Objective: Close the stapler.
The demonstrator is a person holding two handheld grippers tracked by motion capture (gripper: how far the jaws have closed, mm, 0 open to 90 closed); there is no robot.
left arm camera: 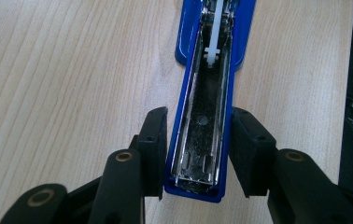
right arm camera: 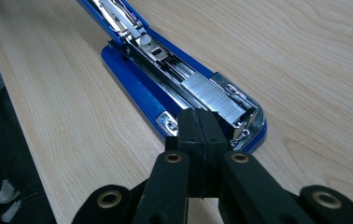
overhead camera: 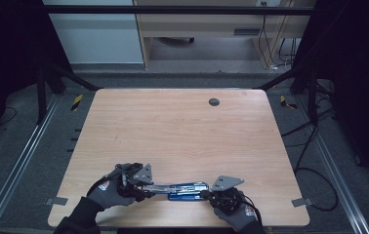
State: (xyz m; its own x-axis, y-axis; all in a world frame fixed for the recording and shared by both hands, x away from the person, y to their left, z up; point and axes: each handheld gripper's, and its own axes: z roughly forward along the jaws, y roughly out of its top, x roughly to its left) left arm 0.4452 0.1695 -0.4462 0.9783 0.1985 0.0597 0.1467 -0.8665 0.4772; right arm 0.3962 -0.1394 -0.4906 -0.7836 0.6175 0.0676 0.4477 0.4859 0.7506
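Wood table [overhead camera: 173,126], lower centre: opened blue stapler [overhead camera: 185,187], staples [right arm camera: 214,95] loaded. Left gripper [left arm camera: 198,149] jaws half-open, straddling its lid; right gripper [right arm camera: 201,140] shut, at the base. Likely next: fold lid closed.

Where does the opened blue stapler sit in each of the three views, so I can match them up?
High view: the blue stapler lies flat near the table's front edge, stretched between the left gripper and the right gripper.
Left gripper view: upper centre, its flipped-open top arm running down between the jaws.
Right gripper view: a diagonal from upper left to centre, the staple strip just beyond the shut jaws.
Shared landmark: the stapler's blue edge.
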